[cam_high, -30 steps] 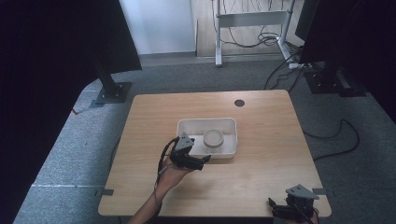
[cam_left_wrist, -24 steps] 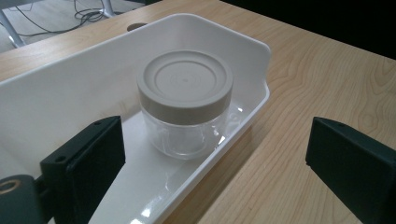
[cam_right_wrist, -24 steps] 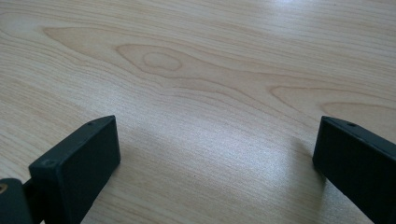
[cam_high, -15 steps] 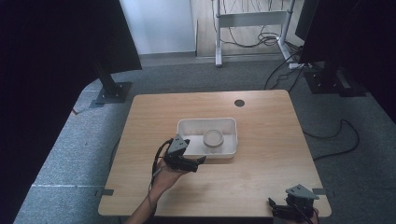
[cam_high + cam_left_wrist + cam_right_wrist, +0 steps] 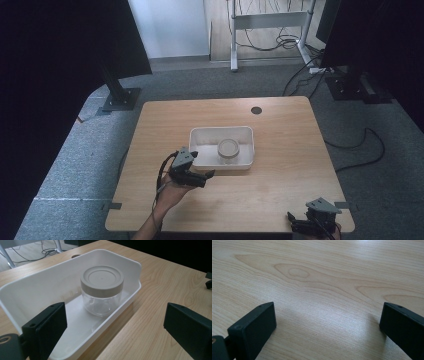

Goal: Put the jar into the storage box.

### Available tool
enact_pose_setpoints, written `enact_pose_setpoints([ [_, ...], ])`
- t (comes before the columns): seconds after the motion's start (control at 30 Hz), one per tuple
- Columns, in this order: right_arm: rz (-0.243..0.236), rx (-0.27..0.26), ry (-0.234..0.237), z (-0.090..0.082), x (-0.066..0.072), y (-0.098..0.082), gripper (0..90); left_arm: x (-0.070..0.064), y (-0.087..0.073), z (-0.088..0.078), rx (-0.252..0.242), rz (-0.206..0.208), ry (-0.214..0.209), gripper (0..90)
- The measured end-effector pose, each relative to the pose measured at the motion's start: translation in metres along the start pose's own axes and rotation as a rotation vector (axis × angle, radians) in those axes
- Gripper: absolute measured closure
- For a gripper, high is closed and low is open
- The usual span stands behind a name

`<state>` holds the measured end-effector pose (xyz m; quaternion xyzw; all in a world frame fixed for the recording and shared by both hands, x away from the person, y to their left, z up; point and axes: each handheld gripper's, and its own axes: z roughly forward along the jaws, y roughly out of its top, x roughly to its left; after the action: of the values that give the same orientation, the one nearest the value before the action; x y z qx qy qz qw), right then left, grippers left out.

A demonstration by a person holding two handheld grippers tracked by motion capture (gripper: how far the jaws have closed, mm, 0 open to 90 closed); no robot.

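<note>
A clear jar (image 5: 228, 149) with a grey screw lid stands upright in a white tray (image 5: 200, 134) at the middle of the table. My left gripper (image 5: 206, 176) hovers just off the tray's front left corner, open, pointing at it with nothing held. In the left gripper view the jar (image 5: 102, 290) sits inside the tray (image 5: 50, 270) ahead of the wide-apart jaws of the left gripper (image 5: 113, 315). My right gripper (image 5: 292, 222) rests at the table's front right edge, open. The right gripper view has this gripper (image 5: 328, 311) over bare wood.
The wooden table (image 5: 280, 185) has a dark cable hole (image 5: 256, 110) near its far edge. Black stand bases (image 5: 120, 99) and loose cables (image 5: 360, 150) lie on the grey carpet around it. A white desk frame (image 5: 270, 20) stands beyond.
My left gripper has drawn back a little from the tray, toward the front left. The right gripper, the jar and the tray have stayed put.
</note>
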<state>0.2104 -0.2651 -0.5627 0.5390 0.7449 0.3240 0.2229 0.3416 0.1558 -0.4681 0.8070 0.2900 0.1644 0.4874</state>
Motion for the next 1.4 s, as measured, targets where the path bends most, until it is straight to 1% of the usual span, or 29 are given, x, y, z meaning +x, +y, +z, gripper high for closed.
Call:
enact_pose_setpoints([
  [0.53,0.001,0.0,0.0,0.0,0.0,0.0,0.3,0.006,-0.013,-0.02,-0.013,-0.009,0.009,4.7],
  [0.9,0.001,0.0,-0.001,0.0,0.0,0.0,0.3,0.012,-0.026,-0.034,-0.022,-0.01,0.02,4.7],
  [1.17,0.001,0.0,-0.001,0.0,0.0,0.0,0.3,0.015,-0.039,-0.043,-0.031,-0.012,0.025,4.8],
  [1.4,0.001,0.0,-0.001,0.0,0.0,0.0,0.3,0.016,-0.052,-0.045,-0.029,-0.013,0.031,4.8],
])
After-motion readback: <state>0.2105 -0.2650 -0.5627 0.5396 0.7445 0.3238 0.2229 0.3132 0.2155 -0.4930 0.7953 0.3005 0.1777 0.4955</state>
